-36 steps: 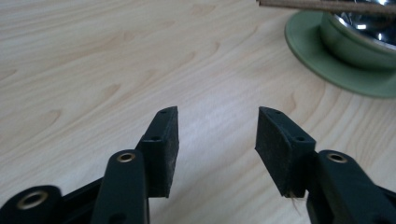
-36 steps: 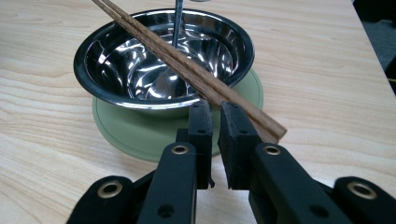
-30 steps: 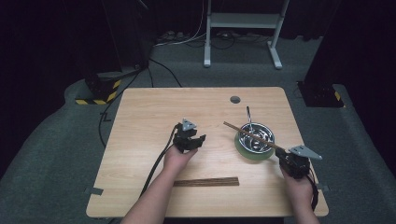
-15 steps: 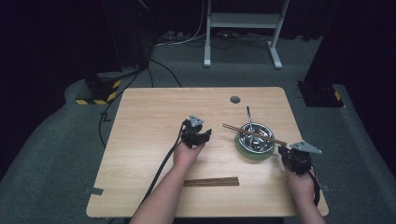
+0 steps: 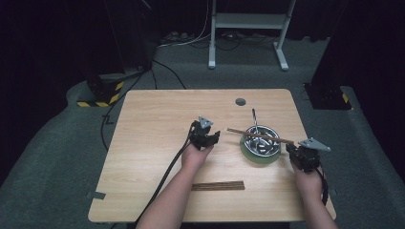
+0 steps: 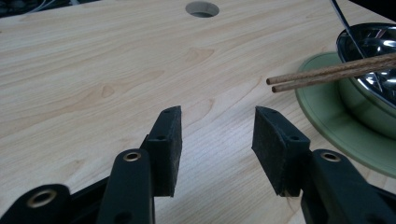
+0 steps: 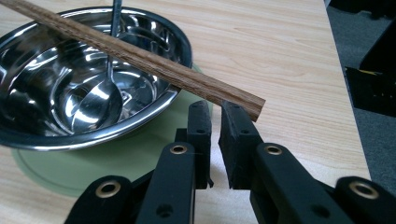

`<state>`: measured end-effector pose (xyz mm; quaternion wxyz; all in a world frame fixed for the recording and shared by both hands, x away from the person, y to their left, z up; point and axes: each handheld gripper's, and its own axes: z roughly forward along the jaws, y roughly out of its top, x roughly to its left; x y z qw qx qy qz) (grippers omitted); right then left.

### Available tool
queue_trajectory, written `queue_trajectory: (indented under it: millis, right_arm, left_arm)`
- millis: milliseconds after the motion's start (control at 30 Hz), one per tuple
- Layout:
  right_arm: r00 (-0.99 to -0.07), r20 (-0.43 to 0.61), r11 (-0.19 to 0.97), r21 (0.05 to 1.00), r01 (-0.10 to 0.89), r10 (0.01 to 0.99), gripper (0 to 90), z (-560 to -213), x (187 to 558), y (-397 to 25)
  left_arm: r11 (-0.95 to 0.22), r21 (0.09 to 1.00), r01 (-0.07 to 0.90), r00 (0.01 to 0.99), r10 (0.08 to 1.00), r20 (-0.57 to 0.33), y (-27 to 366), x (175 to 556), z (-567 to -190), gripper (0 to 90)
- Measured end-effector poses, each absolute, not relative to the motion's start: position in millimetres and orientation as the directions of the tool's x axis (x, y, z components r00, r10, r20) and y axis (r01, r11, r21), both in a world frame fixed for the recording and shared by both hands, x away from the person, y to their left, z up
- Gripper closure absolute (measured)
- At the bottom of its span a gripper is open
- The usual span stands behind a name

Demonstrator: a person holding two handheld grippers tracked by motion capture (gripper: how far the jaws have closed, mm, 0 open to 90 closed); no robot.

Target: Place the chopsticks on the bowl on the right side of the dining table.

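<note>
A steel bowl (image 5: 260, 140) stands on a green plate (image 5: 258, 157) at the table's right. In it rests a spoon (image 7: 93, 105) with its handle pointing away. A pair of brown chopsticks (image 5: 260, 136) lies across the bowl's rim. My left gripper (image 5: 213, 137) hovers left of the bowl. In the left gripper view it (image 6: 217, 130) is open and holds nothing, and the chopsticks' tips (image 6: 272, 84) are just ahead to the right. My right gripper (image 5: 291, 149) sits at the plate's right edge. In its own view it (image 7: 215, 116) is shut and holds nothing, just under the chopsticks' thick end (image 7: 250, 103).
A second brown wooden stick or pair (image 5: 218, 185) lies flat near the table's front edge between the forearms. A round cable hole (image 5: 240, 101) is at the back of the table (image 5: 153, 143). Cables and a metal stand (image 5: 248, 28) are on the floor beyond.
My left gripper has moved right and forward, closer to the chopsticks' tips and the bowl. The right gripper has stayed by the plate's right edge.
</note>
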<state>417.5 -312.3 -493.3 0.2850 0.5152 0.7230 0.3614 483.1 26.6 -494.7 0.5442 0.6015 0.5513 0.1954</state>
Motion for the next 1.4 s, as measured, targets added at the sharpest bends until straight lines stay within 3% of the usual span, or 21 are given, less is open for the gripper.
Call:
queue_trajectory:
  millis: [533, 1100, 1300, 1400]
  right_arm:
    - [-0.294, -0.091, 0.249, 0.792, 0.558, 0.951, 81.7, -496.7, 435.9, -321.8]
    - [-0.306, -0.118, 0.269, 0.811, 0.520, 0.945, 81.0, -481.2, 443.3, -320.3]
    - [-0.290, -0.128, 0.269, 0.810, 0.521, 0.948, 69.0, -486.6, 433.8, -319.0]
    - [-0.268, -0.131, 0.258, 0.814, 0.520, 0.954, 67.8, -488.1, 437.5, -320.2]
  left_arm:
    - [0.205, 0.886, 0.415, 0.300, 0.889, -0.346, 15.1, 487.9, -497.3, 54.5]
    - [0.197, 0.877, 0.438, 0.293, 0.891, -0.346, 9.5, 489.5, -502.7, 53.9]
    - [0.201, 0.874, 0.442, 0.285, 0.893, -0.349, 9.2, 490.0, -505.1, 53.7]
    - [0.197, 0.875, 0.443, 0.287, 0.893, -0.347, 8.1, 489.6, -505.9, 53.5]
